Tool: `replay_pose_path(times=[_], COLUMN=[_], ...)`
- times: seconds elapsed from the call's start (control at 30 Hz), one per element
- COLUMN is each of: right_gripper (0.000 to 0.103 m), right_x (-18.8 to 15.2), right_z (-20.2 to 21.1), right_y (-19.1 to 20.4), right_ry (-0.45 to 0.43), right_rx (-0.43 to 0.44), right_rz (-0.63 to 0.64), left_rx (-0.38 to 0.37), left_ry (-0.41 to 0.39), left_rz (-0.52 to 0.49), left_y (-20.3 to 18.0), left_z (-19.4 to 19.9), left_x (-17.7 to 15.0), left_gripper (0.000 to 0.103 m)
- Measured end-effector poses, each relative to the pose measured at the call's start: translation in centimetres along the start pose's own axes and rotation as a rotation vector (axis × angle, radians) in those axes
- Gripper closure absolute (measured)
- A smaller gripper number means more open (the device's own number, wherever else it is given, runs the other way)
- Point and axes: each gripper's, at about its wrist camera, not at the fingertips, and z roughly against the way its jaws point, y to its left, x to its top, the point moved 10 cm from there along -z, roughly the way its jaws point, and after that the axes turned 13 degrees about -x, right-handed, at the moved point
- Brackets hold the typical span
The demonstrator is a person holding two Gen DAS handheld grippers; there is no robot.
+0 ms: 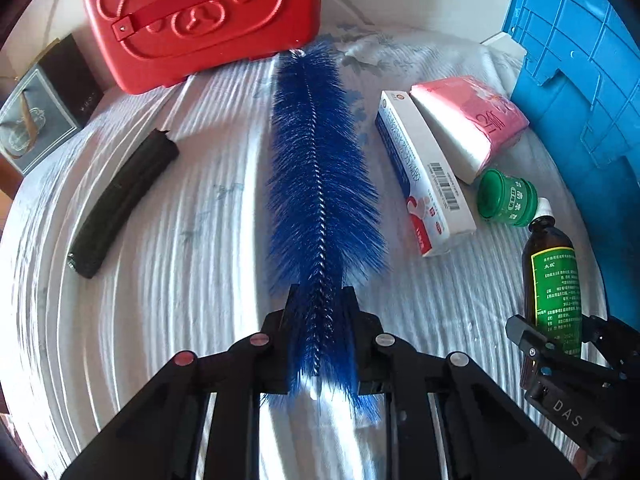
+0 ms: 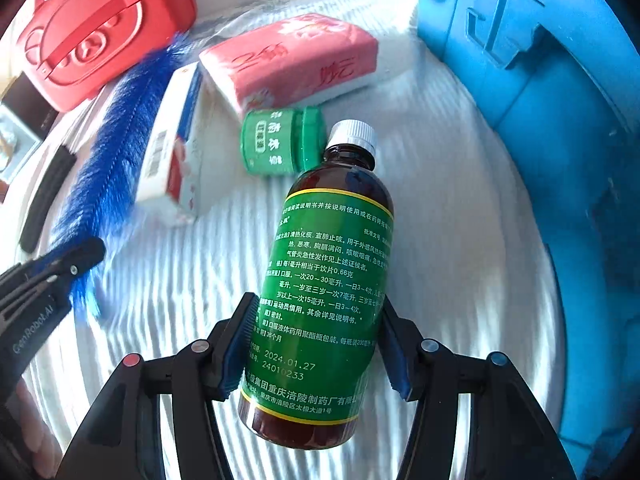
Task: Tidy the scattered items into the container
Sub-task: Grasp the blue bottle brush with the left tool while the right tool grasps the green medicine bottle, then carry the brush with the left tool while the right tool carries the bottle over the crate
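My left gripper (image 1: pixel 320 304) is shut on the near end of a long blue bristle brush (image 1: pixel 320 168) that stretches away over the white bedsheet; the brush also shows in the right wrist view (image 2: pixel 108 168). My right gripper (image 2: pixel 316 332) is shut on a brown medicine bottle with a green label (image 2: pixel 332 280), its silver cap pointing away; the bottle also shows in the left wrist view (image 1: pixel 554 280). The blue crate (image 1: pixel 580 92) stands at the right, close beside the bottle (image 2: pixel 540 100).
On the sheet lie a white toothpaste box (image 1: pixel 424 172), a pink tissue pack (image 1: pixel 468 120), a green jar (image 1: pixel 506 198) and a black case (image 1: pixel 120 204). A red box (image 1: pixel 200 20) and a grey box (image 1: pixel 36 120) stand at the far left.
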Motion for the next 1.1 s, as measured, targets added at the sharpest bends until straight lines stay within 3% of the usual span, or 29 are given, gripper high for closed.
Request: replay_pose_path(times=[0.13, 0.33, 0.4, 0.53, 0.63, 0.7, 0.77, 0.83, 1.1], right_gripper=[0.047, 0.048, 0.048, 0.048, 0.046, 0.044, 0.031, 0.024, 0.024], right_x=[-1.5, -3.3, -4.3, -5.8, -6.3, -6.4, -6.1, -5.8, -6.1], right_z=[1.1, 2.8, 3.2, 3.3, 4.0, 4.8, 4.9, 5.2, 3.4], right_y=[0.1, 0.5, 0.8, 0.9, 0.8, 0.7, 0.2, 0.1, -0.2], right_ry=[-0.008, -0.022, -0.017, 0.008, 0.012, -0.004, -0.019, -0.024, 0.004], right_rx=[0.011, 0.027, 0.030, 0.041, 0.048, 0.051, 0.058, 0.065, 0.073], right_rz=[0.018, 0.059, 0.079, 0.097, 0.098, 0.099, 0.095, 0.092, 0.074], left_rx=[-0.001, -0.024, -0.034, 0.009, -0.009, 0.001, -0.005, -0.013, 0.090], left_ry=[0.020, 0.101, 0.095, 0.033, -0.005, -0.024, -0.037, -0.052, -0.084], left_rz=[0.019, 0.031, 0.035, 0.035, 0.050, 0.064, 0.086, 0.103, 0.134], left_y=[1.0, 1.2, 1.0, 0.9, 0.4, 0.5, 0.7, 1.1, 5.7], left_z=[1.7, 3.6, 4.4, 6.7, 7.9, 8.5, 9.0, 9.2, 6.6], left_x=[-3.1, -10.2, -11.1, -10.0, -8.4, -7.4, -6.5, -5.6, -0.3], left_gripper=[0.085, 0.085, 0.080, 0.056, 0.045, 0.045, 0.045, 0.045, 0.045])
